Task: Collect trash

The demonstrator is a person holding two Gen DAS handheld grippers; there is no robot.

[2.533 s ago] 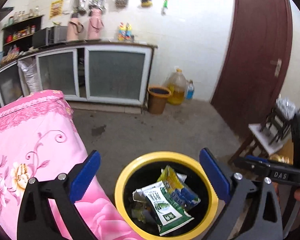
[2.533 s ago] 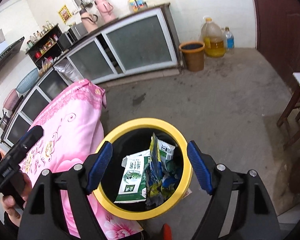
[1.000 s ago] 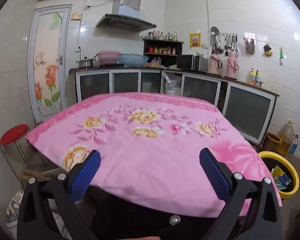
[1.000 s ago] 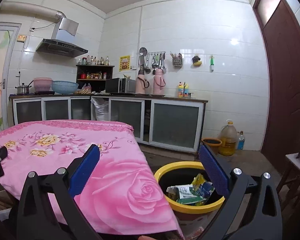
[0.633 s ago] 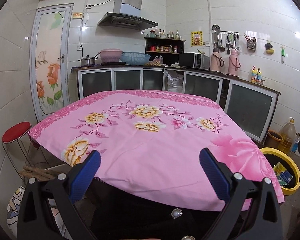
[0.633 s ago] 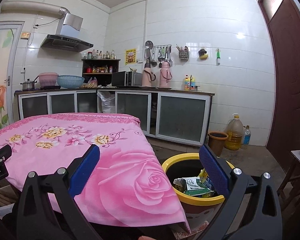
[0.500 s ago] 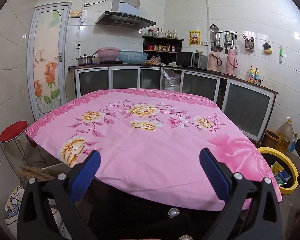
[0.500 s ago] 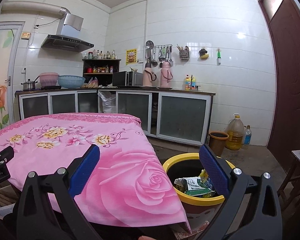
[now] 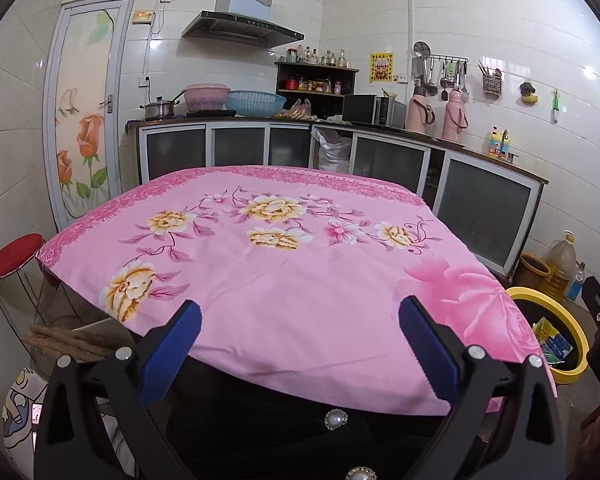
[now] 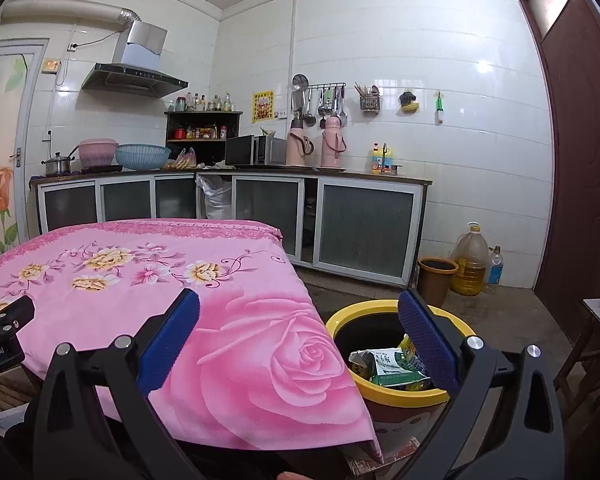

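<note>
Both grippers, left gripper (image 9: 300, 334) and right gripper (image 10: 299, 326), wide, empty | wrappers (image 10: 392, 368) in yellow-rimmed bin (image 10: 380, 305)

Pink floral-clothed table (image 9: 284, 280) fills near centre. Yellow-rimmed round trash bin (image 10: 396, 390) stands on floor just right of table's near right corner, crumpled snack wrappers (image 10: 392, 366) inside. Glass-fronted L-shaped kitchen counter (image 10: 364, 178) runs along far walls. Brown plastic bucket (image 10: 436, 276) and big oil jug (image 10: 470, 260) sit far right, beyond bin. Red round stool (image 9: 16, 254) left of table.
</note>
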